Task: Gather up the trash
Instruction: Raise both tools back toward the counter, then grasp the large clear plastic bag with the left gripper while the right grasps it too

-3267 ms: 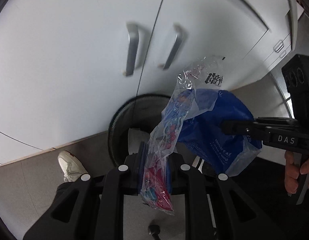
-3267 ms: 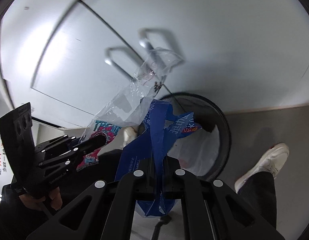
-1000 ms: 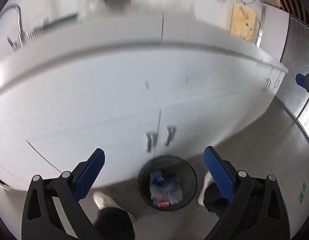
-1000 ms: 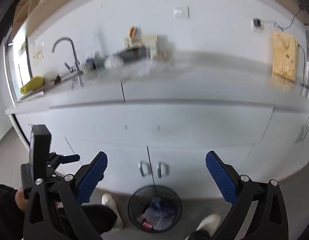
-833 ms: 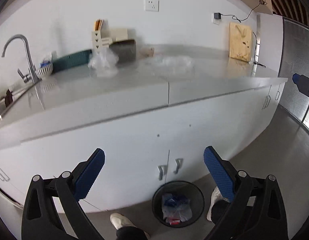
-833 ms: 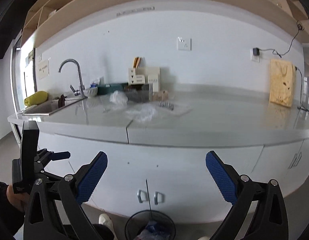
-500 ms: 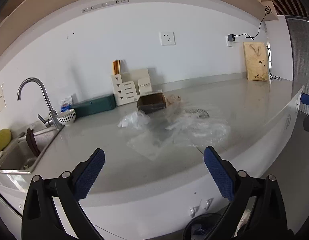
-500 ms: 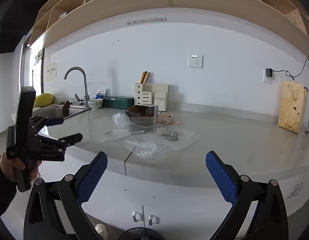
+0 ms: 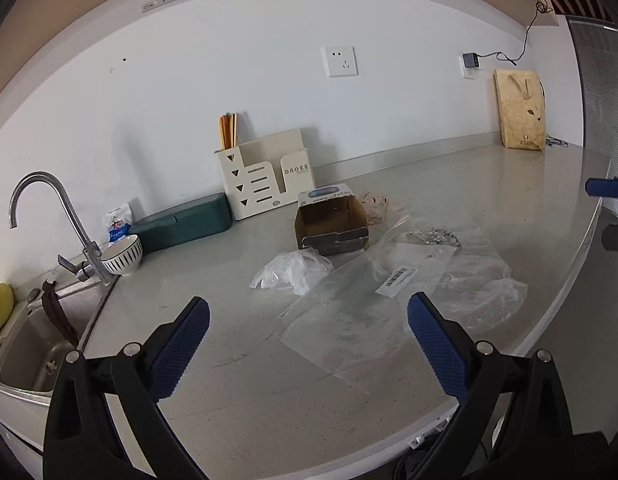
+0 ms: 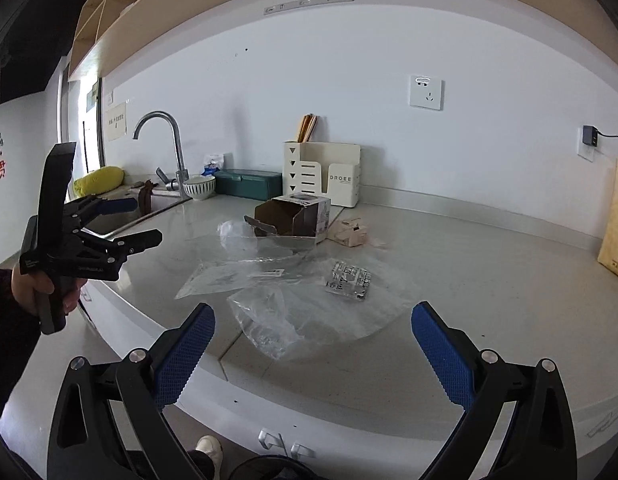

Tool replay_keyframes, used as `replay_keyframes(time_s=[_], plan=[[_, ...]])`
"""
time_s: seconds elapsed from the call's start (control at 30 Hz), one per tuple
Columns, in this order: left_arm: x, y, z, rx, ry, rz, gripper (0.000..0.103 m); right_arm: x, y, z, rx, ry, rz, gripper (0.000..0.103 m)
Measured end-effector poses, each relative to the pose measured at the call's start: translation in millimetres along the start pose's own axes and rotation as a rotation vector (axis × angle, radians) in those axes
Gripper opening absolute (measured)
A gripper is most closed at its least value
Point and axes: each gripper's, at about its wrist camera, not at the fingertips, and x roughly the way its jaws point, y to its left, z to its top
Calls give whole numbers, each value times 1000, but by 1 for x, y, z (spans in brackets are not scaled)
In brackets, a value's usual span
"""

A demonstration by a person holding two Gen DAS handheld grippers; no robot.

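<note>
Trash lies on the grey countertop (image 9: 509, 184): clear plastic bags (image 9: 349, 312), a crumpled clear bag (image 9: 293, 274), a barcode-labelled bag (image 9: 421, 264) and an open cardboard box (image 9: 331, 220). The same bags (image 10: 269, 312) and box (image 10: 293, 216) show in the right wrist view. My left gripper (image 9: 309, 344) is open and empty, above the counter's front edge. My right gripper (image 10: 313, 352) is open and empty, also in front of the counter. The left gripper also shows in the right wrist view (image 10: 133, 220), open.
A sink (image 9: 37, 344) with a tap (image 9: 49, 216) lies at the left, with a striped bowl (image 9: 123, 254) and a green case (image 9: 185, 222). A cream organiser (image 9: 265, 172) stands against the wall. A brown paper bag (image 9: 521, 112) stands at the far right. A black bin's rim (image 10: 269, 468) shows below.
Both grippers let go of the bags into the bin on the floor, opened, and rose from the bin to the countertop. The counter trash is now in view, closer.
</note>
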Motion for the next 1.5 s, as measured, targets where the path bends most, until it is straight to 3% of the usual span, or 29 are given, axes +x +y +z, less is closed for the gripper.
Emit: replay_keyframes(time_s=[0.13,0.27,0.4,0.57,0.73,0.9,0.93,0.97,1.23,1.27,1.37,1.5], plan=[[33,8,0,38,57,-42,99,23,-21,2,48,57,-23,99],[69,9,-1,78,105,-69,99,58,-42,-9,164,176,-7,99],[94,5,-1,116,123,-85,99,82,-48,-17,245,230,60,100],[107,-1,0,152,131,-117,99,96,-13,-10,56,205,94,99],[118,-2,-1,172,148,-117,95,119,12,-10,-46,249,125,99],[132,5,-4,154,199,-138,70,137,20,-13,-93,279,130,98],[135,7,-5,150,205,-143,66,139,21,-14,-102,286,134,89],[136,8,-6,146,211,-151,58,142,22,-14,-109,297,136,72],[130,13,-13,116,214,-208,23,143,28,-21,-153,325,95,37],[128,13,-13,115,213,-211,20,143,26,-21,-150,328,88,25],[119,14,-16,93,192,-214,6,138,22,-21,-142,321,92,19],[106,21,-14,29,157,-217,3,128,12,-17,-109,295,125,17]])
